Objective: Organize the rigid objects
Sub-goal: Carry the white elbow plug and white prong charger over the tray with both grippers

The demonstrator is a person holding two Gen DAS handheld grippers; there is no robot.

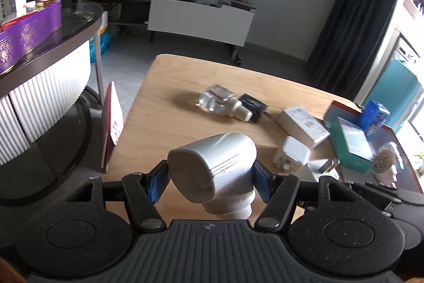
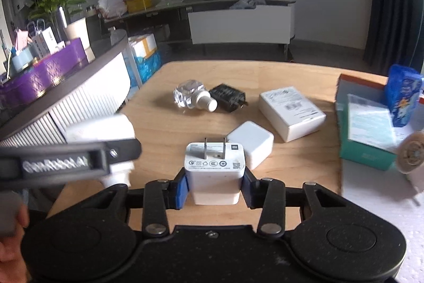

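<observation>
My left gripper [image 1: 210, 174] is shut on a white cylindrical device [image 1: 217, 163] and holds it above the near edge of the wooden table [image 1: 164, 129]. My right gripper [image 2: 215, 182] is shut on a white wall charger [image 2: 215, 166] with its two prongs pointing up. On the table lie a clear glass bottle with a white neck [image 2: 192, 94], a black charger [image 2: 228, 97], a white box [image 2: 291, 110] and a second white charger cube [image 2: 251, 143]. The left gripper and its white device [image 2: 106, 129] show at the left of the right wrist view.
A teal open box [image 2: 368, 129] with a blue carton [image 2: 402, 97] stands at the table's right, with a round cork-faced item [image 2: 409, 154] on white paper beside it. A curved counter [image 2: 79, 97] with a purple box is left. A red notebook [image 1: 112, 123] leans at the table's left edge.
</observation>
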